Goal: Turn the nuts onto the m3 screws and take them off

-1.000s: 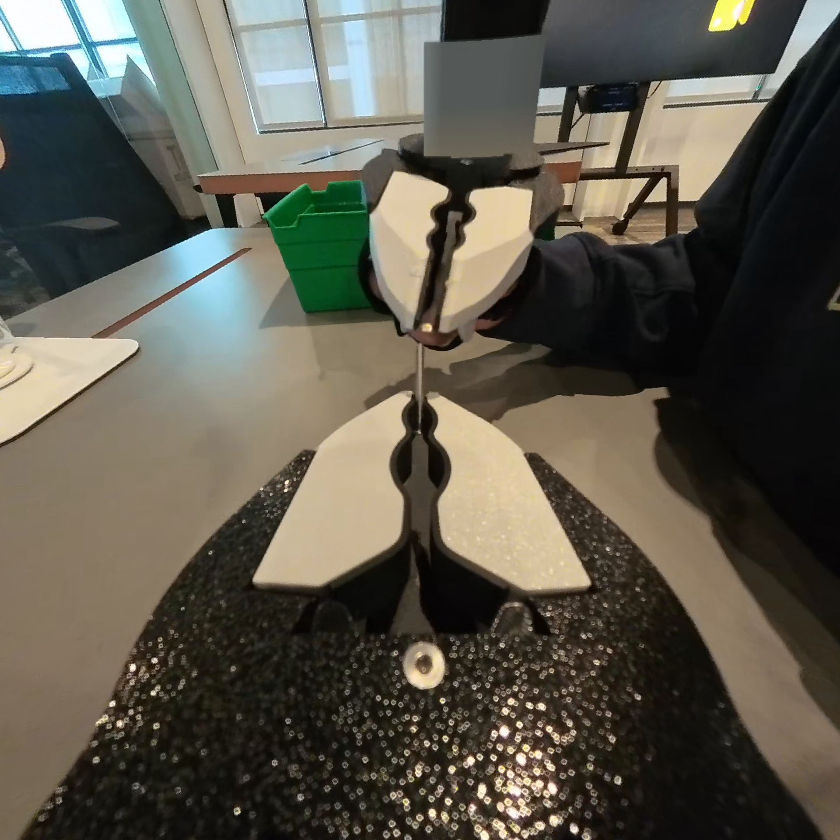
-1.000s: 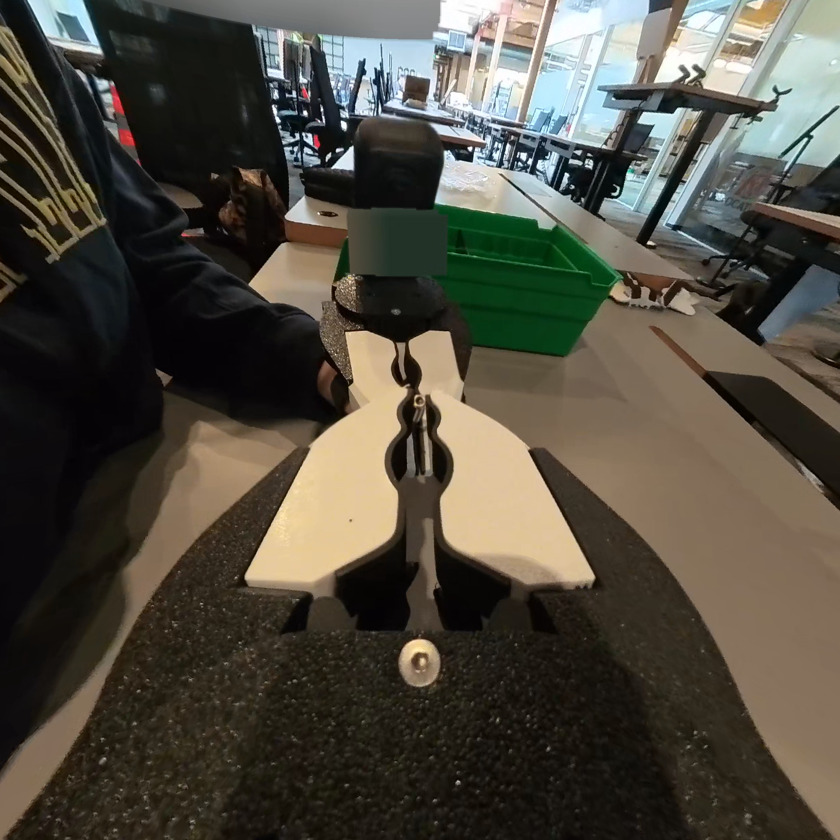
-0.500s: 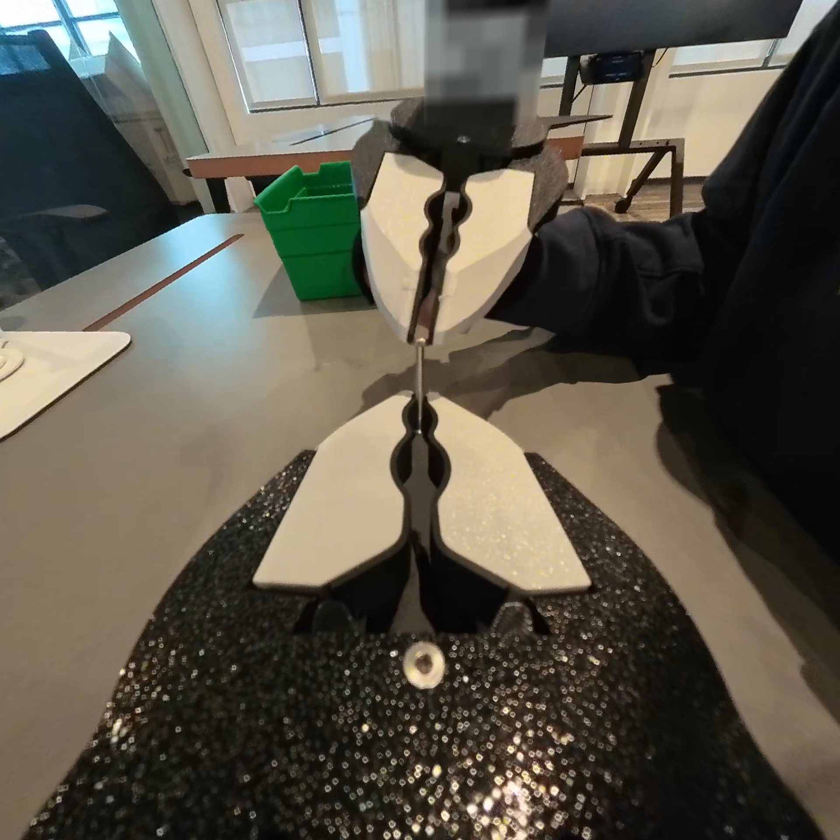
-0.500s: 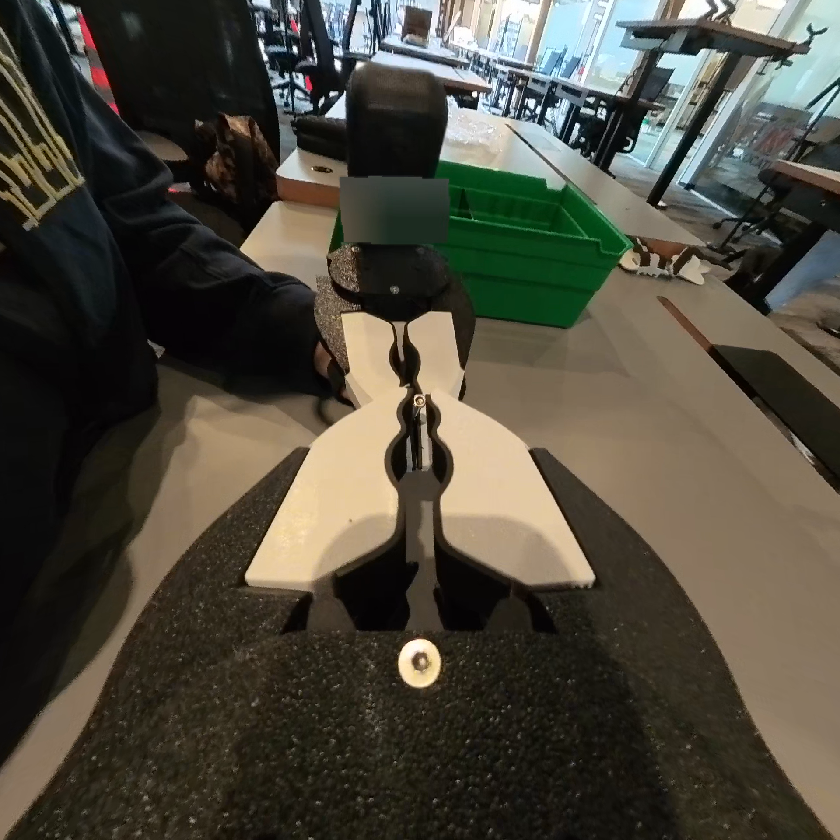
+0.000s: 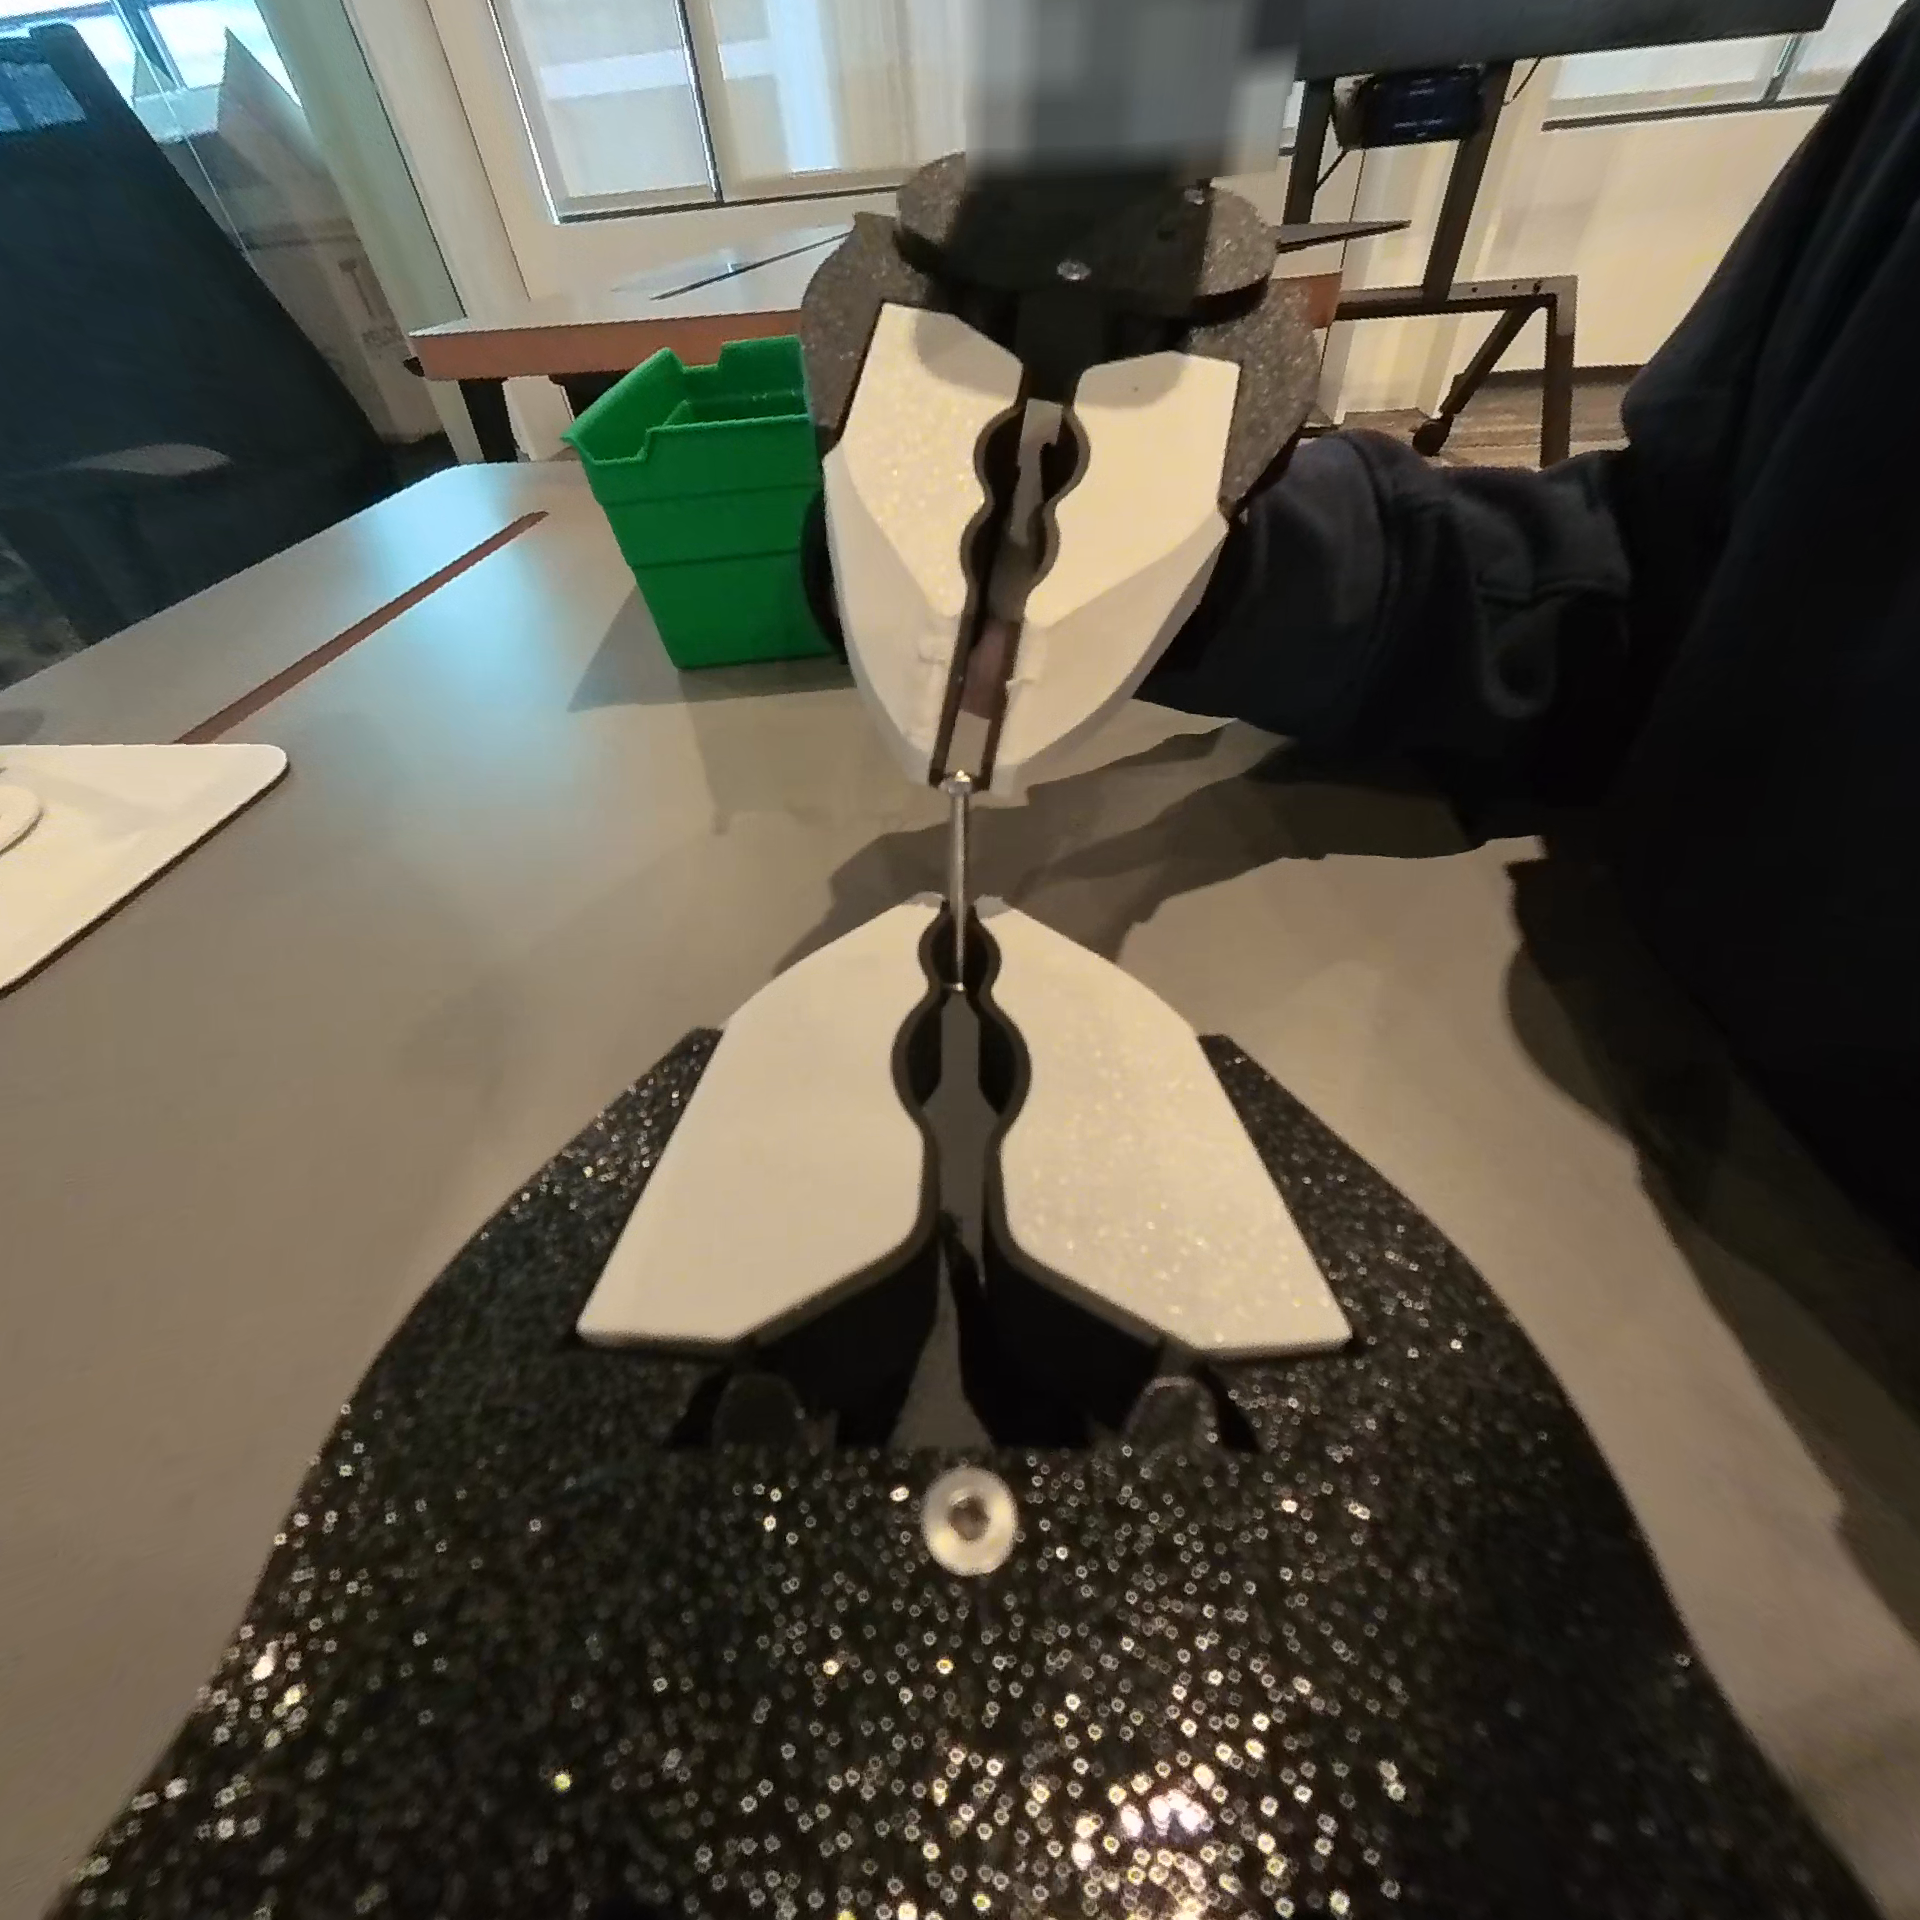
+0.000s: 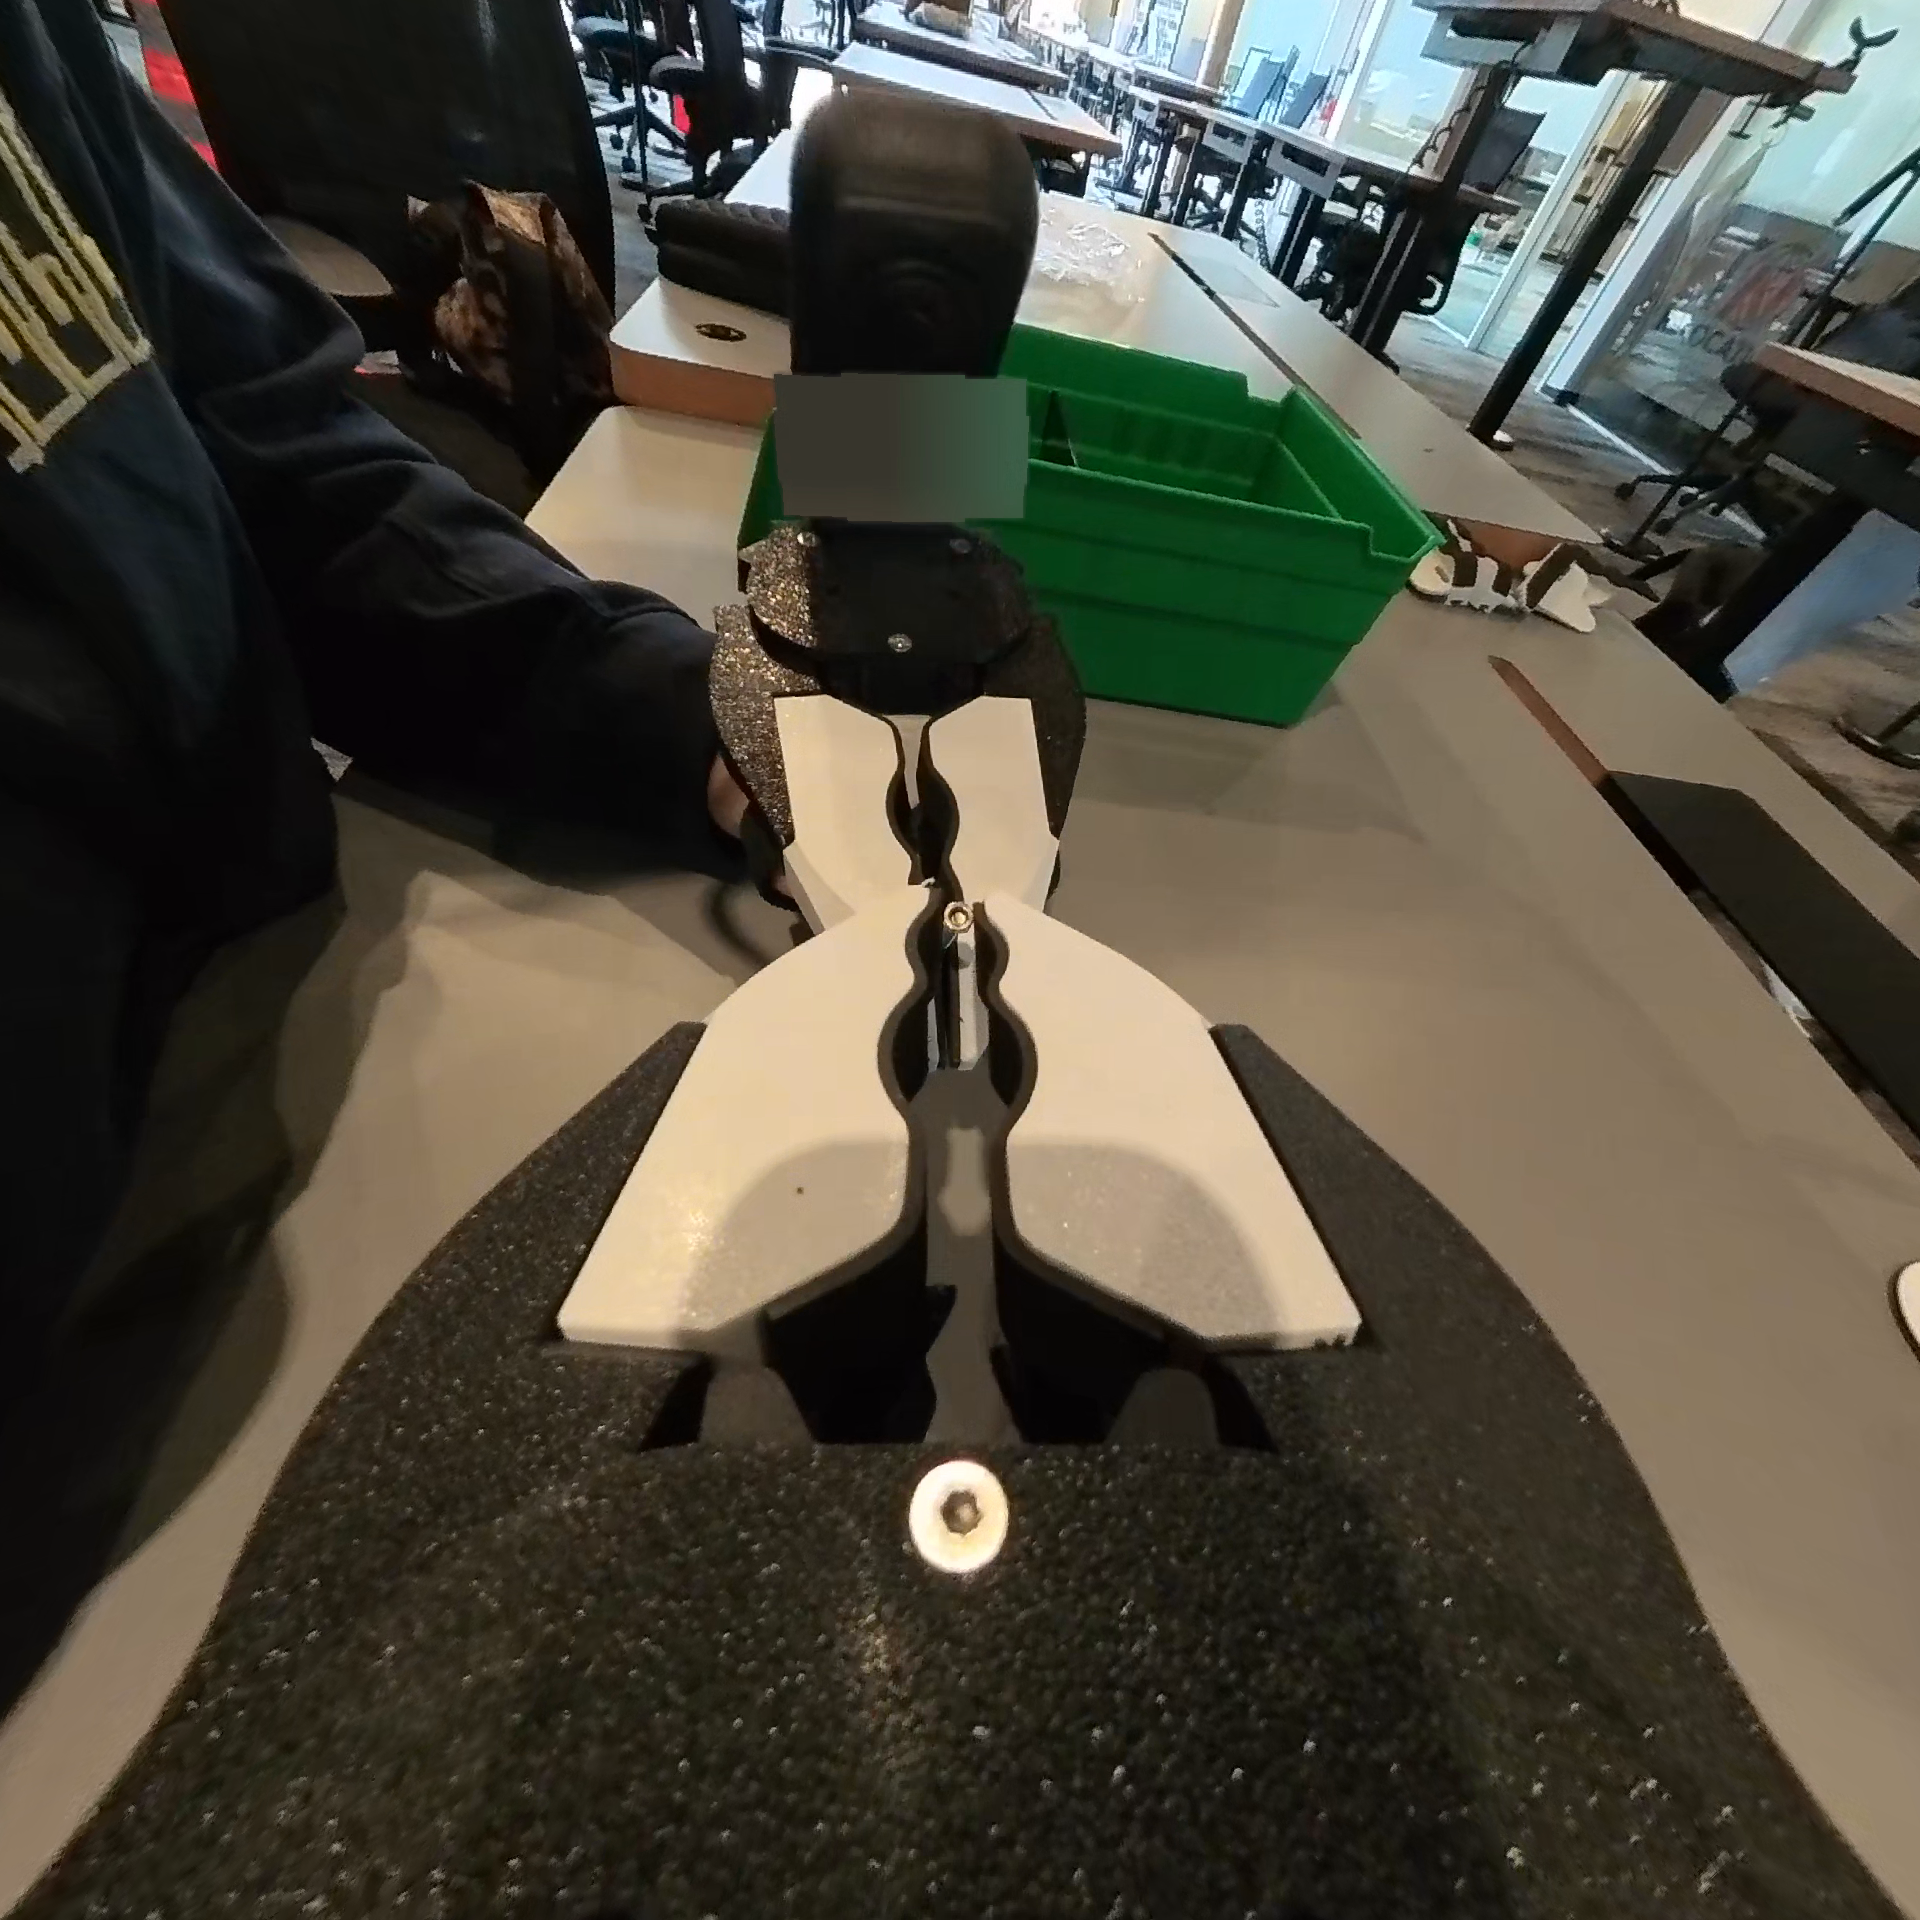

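My left gripper [image 5: 958, 920] is shut on the lower end of a thin silver M3 screw [image 5: 960, 862]. The screw stands straight out of the fingertips, above the grey table [image 5: 364, 987]. My right gripper [image 6: 957, 914] faces it from the far side and is shut on a small silver nut [image 6: 957, 916] at the screw's far end. The nut also shows in the left wrist view [image 5: 962, 781], pinched between the right fingertips. In the right wrist view the left gripper [image 6: 925, 881] sits just beyond the nut with its fingers closed. The screw shaft is hidden there.
A green divided bin [image 6: 1195, 582] stands behind the grippers and also shows in the left wrist view [image 5: 717, 520]. A white mat [image 5: 104, 842] lies at the left. A person's dark sleeves [image 5: 1558, 582] reach in from the side. A black strip [image 6: 1787, 935] lies at the right.
The right gripper has tipped a little, its body rising in the left wrist view while its tips stay at the screw's end. Both grasps have held; the screw has barely moved.
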Motion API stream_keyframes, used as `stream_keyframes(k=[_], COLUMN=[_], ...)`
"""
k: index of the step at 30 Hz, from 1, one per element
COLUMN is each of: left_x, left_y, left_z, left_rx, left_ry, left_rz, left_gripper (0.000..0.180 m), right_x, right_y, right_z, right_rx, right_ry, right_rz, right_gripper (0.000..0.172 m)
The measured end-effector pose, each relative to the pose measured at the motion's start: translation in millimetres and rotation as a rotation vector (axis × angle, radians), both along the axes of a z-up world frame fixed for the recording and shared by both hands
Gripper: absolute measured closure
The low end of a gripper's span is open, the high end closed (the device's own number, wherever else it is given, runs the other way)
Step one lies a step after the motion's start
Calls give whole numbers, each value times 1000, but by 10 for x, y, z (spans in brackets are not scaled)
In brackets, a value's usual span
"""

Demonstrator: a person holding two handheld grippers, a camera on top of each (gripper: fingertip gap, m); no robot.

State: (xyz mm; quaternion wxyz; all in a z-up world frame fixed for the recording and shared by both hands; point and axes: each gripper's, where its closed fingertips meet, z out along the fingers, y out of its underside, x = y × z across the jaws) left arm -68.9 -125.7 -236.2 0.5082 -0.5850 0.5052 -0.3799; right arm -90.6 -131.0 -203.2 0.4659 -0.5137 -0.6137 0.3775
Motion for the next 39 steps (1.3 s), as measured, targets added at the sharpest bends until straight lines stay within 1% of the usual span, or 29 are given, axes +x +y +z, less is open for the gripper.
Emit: stream_keyframes(k=[7, 15, 17, 18, 22, 24, 29, 33, 39], left_x=[-1, -9, -29, -46, -159, -210, -263, -260, -256], left_y=[2, 19, 54, 84, 210, 251, 284, 272, 271], left_z=[3, 16, 39, 56, 130, 163, 205, 208, 204], left_rx=[-1, -3, -7, -10, -14, -19, -31, -26, -26], left_ry=[-3, -13, -31, -45, -106, -134, -175, -175, -172], left_rz=[-1, 9, 34, 56, 146, 175, 196, 195, 194], left_gripper=[180, 180, 180, 180, 180, 180, 180, 179, 179], right_x=[-10, 7, 24, 38, 100, 122, 75, 87, 109], right_y=[1, 44, 150, 246, 589, 679, 703, 683, 707], right_z=[7, 20, 20, 7, -5, -56, -128, -105, -93], right_rx=[-3, -11, -7, 0, -4, 24, 70, 106, 97], right_ry=[15, 35, 60, 78, 265, 303, 257, 272, 284], right_rz=[2, -16, -75, -130, -361, -437, -452, -459, -474], right_gripper=[161, 162, 164, 165, 165, 166, 168, 171, 171])
